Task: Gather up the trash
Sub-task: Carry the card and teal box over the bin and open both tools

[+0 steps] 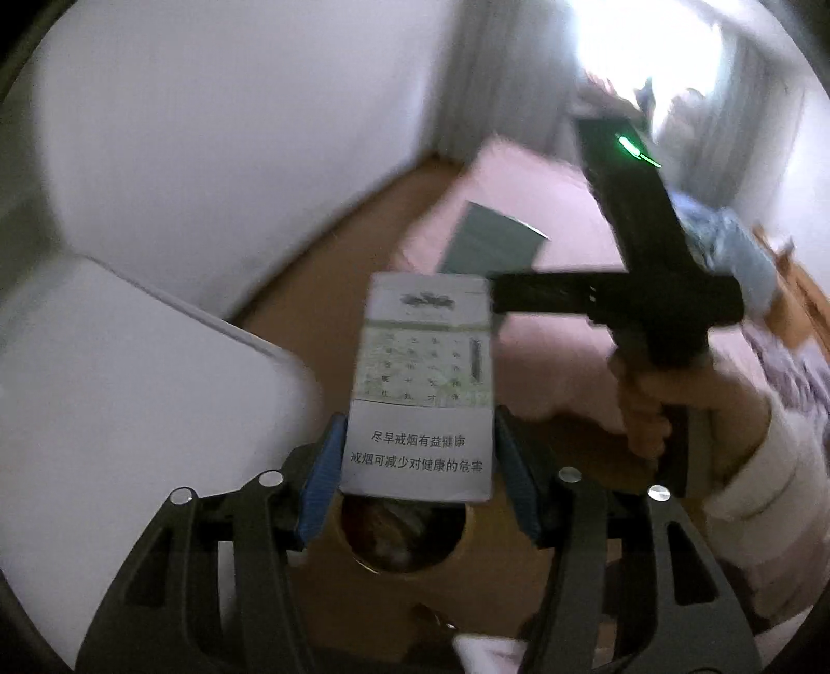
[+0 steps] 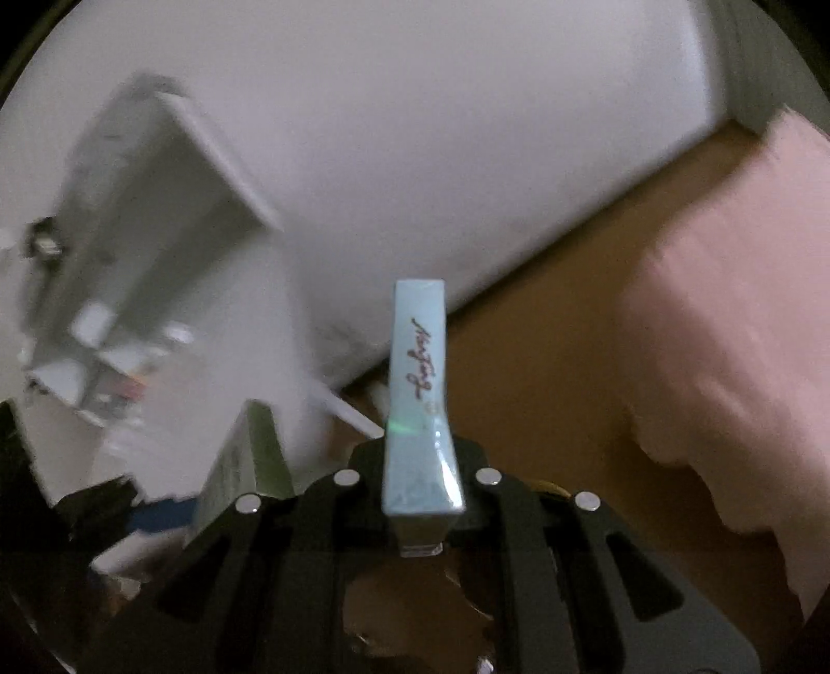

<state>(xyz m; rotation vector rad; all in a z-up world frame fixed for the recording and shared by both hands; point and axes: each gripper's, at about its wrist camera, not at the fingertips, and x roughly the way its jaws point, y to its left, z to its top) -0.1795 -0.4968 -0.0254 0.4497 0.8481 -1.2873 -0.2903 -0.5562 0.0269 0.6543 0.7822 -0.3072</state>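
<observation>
My left gripper (image 1: 417, 456) is shut on a white-and-green cigarette pack (image 1: 423, 383) with Chinese warning text, held upright between the blue pads (image 1: 324, 477). Below it is the round opening of a trash bin (image 1: 404, 534) with rubbish inside. My right gripper (image 2: 420, 482) is shut on a light-blue cigarette pack (image 2: 419, 394), seen edge-on with script lettering. In the left wrist view the right gripper's black body (image 1: 648, 269) and the holding hand (image 1: 648, 409) are to the right, with the blue pack (image 1: 487, 243) beyond. The white-green pack also shows in the right wrist view (image 2: 238, 461).
A pink bed cover (image 2: 726, 337) lies to the right over brown wooden floor (image 2: 544, 352). A white wall (image 1: 233, 129) stands behind. A white cabinet (image 1: 104, 389) is at the left. A white shelf unit (image 2: 145, 249) with small items is at far left. Bright window (image 1: 648, 46) at top right.
</observation>
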